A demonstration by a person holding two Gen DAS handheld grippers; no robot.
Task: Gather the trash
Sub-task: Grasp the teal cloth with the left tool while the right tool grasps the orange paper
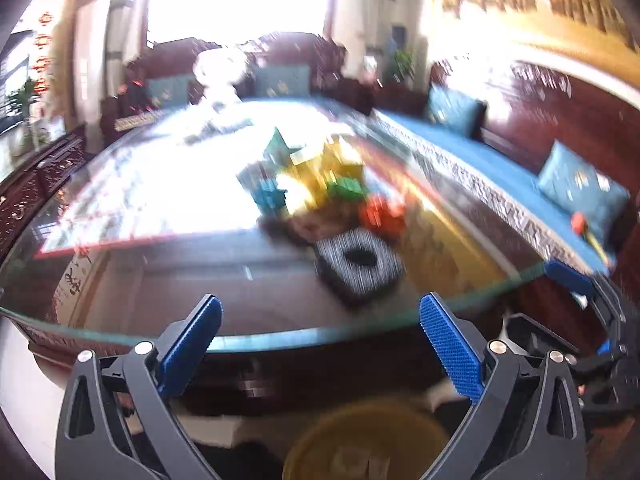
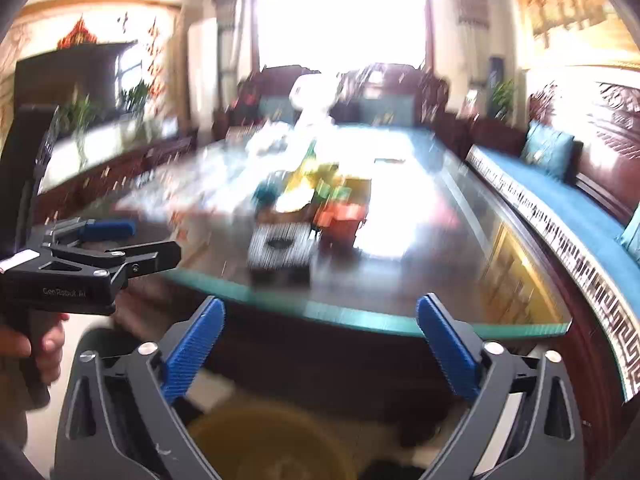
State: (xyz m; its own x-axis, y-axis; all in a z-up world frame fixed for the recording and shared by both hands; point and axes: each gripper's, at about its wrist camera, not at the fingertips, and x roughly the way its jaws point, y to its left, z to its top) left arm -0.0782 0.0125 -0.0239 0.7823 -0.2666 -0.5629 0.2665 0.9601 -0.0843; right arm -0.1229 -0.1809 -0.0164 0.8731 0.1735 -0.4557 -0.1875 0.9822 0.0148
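I am holding both claws over the near edge of the glass-topped table (image 1: 120, 208), and I judge I am between pickups: nothing is in either claw, and the trash is lying ahead on the table.

My left claw (image 1: 320, 344) is standing wide open, its blue ribbed pads (image 1: 192, 344) well apart with only air between them. My right claw (image 2: 320, 344) is gaping just as wide and is also carrying nothing. In the right wrist view my left claw is showing from the side, with my hand (image 2: 44, 344) wrapped around its grip.

The trash (image 1: 316, 180) is sitting as a blurred heap near the middle of the table, towards the near edge: crumpled wrappers, I think, in yellow, teal, green and orange, some looking shiny like foil. Just in front of it a square black-and-white striped thing with a round dark hole (image 1: 360, 264) is lying nearest the edge; I cannot tell what it is.

Below both claws, off the table, a round yellowish bin (image 1: 368, 440) is showing its open mouth, smooth and probably plastic.

Next, I reckon, I am reaching forward over the glass and closing gently on one light, crinkly piece, then carrying it back to the bin.
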